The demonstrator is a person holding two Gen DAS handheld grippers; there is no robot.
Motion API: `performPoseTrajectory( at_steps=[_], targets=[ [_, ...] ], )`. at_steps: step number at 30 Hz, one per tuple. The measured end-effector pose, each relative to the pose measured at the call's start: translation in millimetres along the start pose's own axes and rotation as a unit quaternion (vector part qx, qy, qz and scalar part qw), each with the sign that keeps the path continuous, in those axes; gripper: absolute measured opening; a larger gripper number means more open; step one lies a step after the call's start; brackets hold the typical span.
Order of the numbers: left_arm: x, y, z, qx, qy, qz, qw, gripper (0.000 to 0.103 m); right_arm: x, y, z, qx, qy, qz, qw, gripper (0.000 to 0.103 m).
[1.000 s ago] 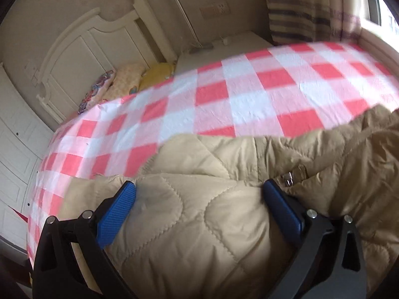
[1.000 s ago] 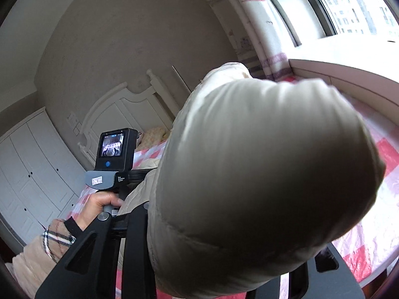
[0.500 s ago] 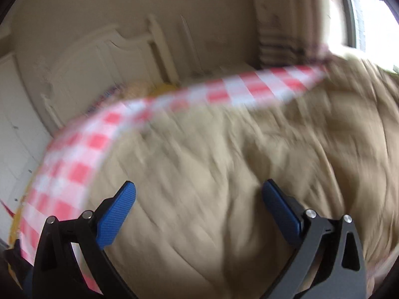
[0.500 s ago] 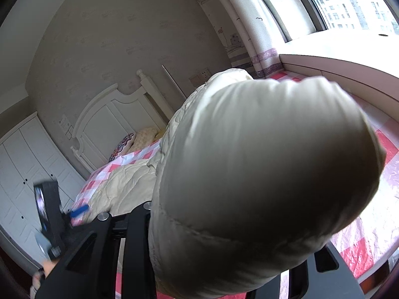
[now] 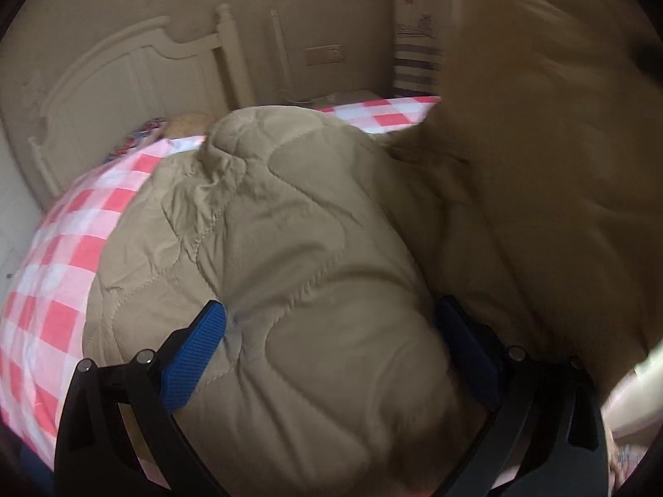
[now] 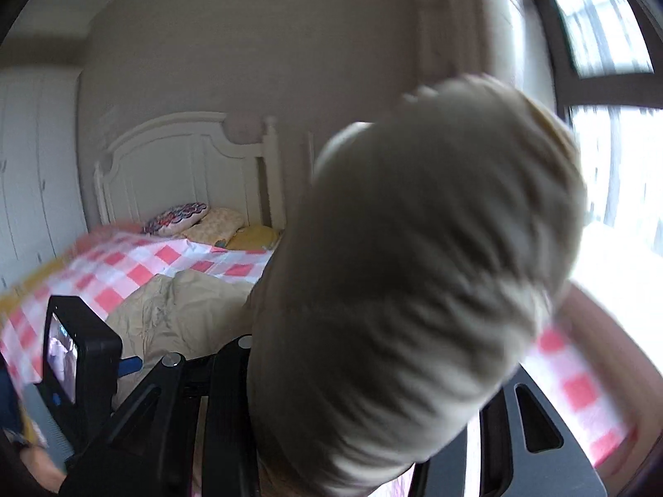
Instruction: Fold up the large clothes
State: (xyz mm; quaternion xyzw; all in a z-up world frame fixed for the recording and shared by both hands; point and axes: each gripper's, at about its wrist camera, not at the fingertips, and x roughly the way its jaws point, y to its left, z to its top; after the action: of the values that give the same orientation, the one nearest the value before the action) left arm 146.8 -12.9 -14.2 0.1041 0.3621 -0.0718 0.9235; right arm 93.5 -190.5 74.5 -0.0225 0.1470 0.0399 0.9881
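A beige quilted coat (image 5: 290, 227) lies bunched on the red-and-white checked bed sheet (image 5: 62, 256). In the left wrist view my left gripper (image 5: 329, 308) stands open, its blue pads (image 5: 194, 356) wide apart, with a rounded bulge of the coat swelling up between them. More of the coat hangs blurred at the upper right. In the right wrist view a thick fold of the coat (image 6: 414, 269) fills the middle and hides the fingertips of my right gripper (image 6: 364, 372), which is shut on it and holds it above the bed. The coat's other part (image 6: 178, 306) rests on the sheet.
A white headboard (image 6: 182, 165) and several pillows (image 6: 215, 223) are at the far end of the bed. A white wardrobe (image 6: 33, 157) stands left, a bright window (image 6: 613, 124) and curtain right. The left gripper's screen unit (image 6: 78, 352) shows at lower left.
The coat has been swung across the bed and now covers much more of the sheet. The left gripper has sunk into it, still open. The right gripper has turned left, still holding its fold.
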Motion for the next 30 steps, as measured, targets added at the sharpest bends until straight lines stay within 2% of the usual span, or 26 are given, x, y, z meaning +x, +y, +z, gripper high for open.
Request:
performPoseTrajectory(
  at_steps=[2, 4, 6, 7, 9, 11, 12, 13, 14, 15, 16, 17, 20, 22, 23, 25, 26, 27, 28, 30],
  targets=[
    [-13.5, 17.0, -9.7, -0.004, -0.005, -0.045, 0.9990, 0.099, -1.1, 45.0, 9.4, -0.077, -0.027, -0.012, 0.997, 0.042],
    [-35.3, 53.4, -22.8, -0.052, -0.028, -0.087, 0.9945, 0.099, 0.3, 80.7, 12.5, -0.133, -0.046, -0.012, 0.990, 0.042],
    [-53.1, 99.0, -34.8, -0.121, -0.045, -0.080, 0.9884, 0.099, 3.5, 123.6, 6.8, -0.201, -0.058, -0.005, 0.978, 0.042],
    [-65.5, 137.0, -44.5, -0.179, -0.057, -0.061, 0.9803, 0.098, 6.3, 143.0, 2.2, -0.233, -0.060, -0.003, 0.971, 0.043],
    [-84.8, 187.3, -57.3, -0.251, -0.075, -0.015, 0.9648, 0.097, 15.7, 190.6, -14.8, -0.318, -0.061, -0.004, 0.946, 0.044],
    [-107.9, 227.3, -63.7, -0.286, -0.099, 0.028, 0.9528, 0.097, 30.1, 231.8, -40.7, -0.405, -0.058, 0.001, 0.913, 0.051],
    [-117.2, 238.2, -62.7, -0.288, -0.106, 0.041, 0.9509, 0.097, 41.9, 254.6, -61.5, -0.461, -0.049, 0.005, 0.886, 0.053],
    [-124.4, 244.4, -60.0, -0.285, -0.110, 0.049, 0.9511, 0.097, 52.8, 272.3, -82.4, -0.511, -0.037, 0.006, 0.859, 0.057],
    [-132.0, 246.2, -53.7, -0.272, -0.114, 0.051, 0.9542, 0.098, 64.8, 290.0, -109.7, -0.568, -0.024, -0.002, 0.823, 0.061],
    [-137.7, 242.1, -44.4, -0.250, -0.118, 0.044, 0.9601, 0.098, 69.4, 299.6, -126.6, -0.600, -0.027, -0.014, 0.800, 0.063],
    [-140.1, 236.3, -37.0, -0.231, -0.118, 0.038, 0.9651, 0.100, 68.4, 305.7, -136.3, -0.615, -0.047, -0.022, 0.787, 0.062],
    [-142.1, 223.7, -20.4, -0.190, -0.117, 0.023, 0.9744, 0.100, 65.3, 307.4, -138.4, -0.616, -0.055, -0.014, 0.786, 0.063],
    [-141.4, 190.9, 20.1, -0.113, -0.118, 0.009, 0.9866, 0.101, 60.8, 298.0, -135.8, -0.607, -0.060, 0.010, 0.793, 0.063],
    [-128.0, 171.7, 52.3, -0.070, -0.113, -0.010, 0.9911, 0.101, 54.5, 297.0, -135.4, -0.599, -0.063, 0.016, 0.798, 0.063],
    [-114.6, 161.1, 72.3, -0.054, -0.104, -0.033, 0.9926, 0.101, 53.2, 295.5, -136.1, -0.597, -0.064, 0.017, 0.800, 0.063],
    [-74.4, 146.2, 104.1, -0.038, -0.068, -0.062, 0.9950, 0.101, 50.7, 294.2, -138.9, -0.597, -0.069, 0.015, 0.799, 0.063],
    [-54.7, 136.4, 111.4, -0.034, -0.047, -0.061, 0.9965, 0.101, 51.0, 293.3, -139.4, -0.595, -0.065, 0.013, 0.801, 0.063],
    [-24.4, 129.7, 119.6, -0.017, 0.007, -0.060, 0.9981, 0.100, 51.0, 289.9, -140.2, -0.588, -0.060, 0.016, 0.806, 0.063],
    [-3.1, 125.8, 120.7, -0.006, 0.030, -0.051, 0.9983, 0.100, 48.8, 287.5, -140.2, -0.583, -0.068, 0.019, 0.810, 0.063],
    [34.8, 126.3, 110.0, 0.002, 0.034, 0.012, 0.9994, 0.101, 43.8, 288.3, -141.7, -0.579, -0.080, 0.016, 0.811, 0.063]
  ],
)
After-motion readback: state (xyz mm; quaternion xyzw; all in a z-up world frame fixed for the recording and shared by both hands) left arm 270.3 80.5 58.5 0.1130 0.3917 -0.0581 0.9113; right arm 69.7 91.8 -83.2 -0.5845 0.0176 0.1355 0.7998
